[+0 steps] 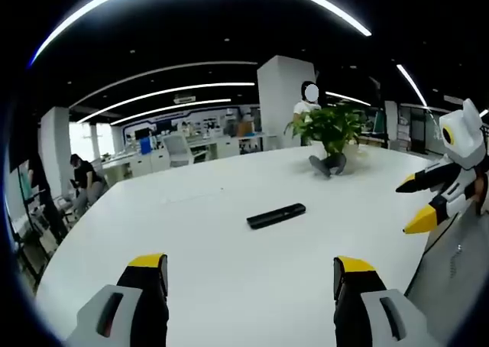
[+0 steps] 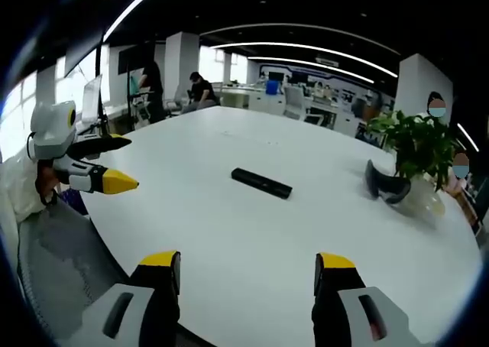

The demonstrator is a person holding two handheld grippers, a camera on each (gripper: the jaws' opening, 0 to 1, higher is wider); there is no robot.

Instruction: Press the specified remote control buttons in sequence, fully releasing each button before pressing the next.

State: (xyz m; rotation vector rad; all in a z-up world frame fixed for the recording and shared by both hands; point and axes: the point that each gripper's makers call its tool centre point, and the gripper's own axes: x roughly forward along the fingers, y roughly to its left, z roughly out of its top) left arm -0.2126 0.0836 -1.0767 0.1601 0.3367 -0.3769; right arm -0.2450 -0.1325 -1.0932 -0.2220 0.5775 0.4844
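One remote [image 1: 276, 215], one potted plant [image 1: 330, 137]

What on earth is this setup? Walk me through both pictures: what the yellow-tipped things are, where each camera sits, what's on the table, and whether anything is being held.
There is no robot here. A person holds a two-jaw gripper in each hand, and a fisheye camera rides on each one, looking forward along its jaws.

In the left gripper view, the left gripper rises from the bottom, jaws apart and holding nothing. The white, yellow-tipped thing at the right edge is the right gripper.

In the right gripper view, the right gripper is likewise open and holding nothing, with the left gripper coming in from the left.

On the white table lies a black remote control, untouched, apart from both grippers. Farther back stands a potted plant with a dark object beside it. People sit at desks behind.
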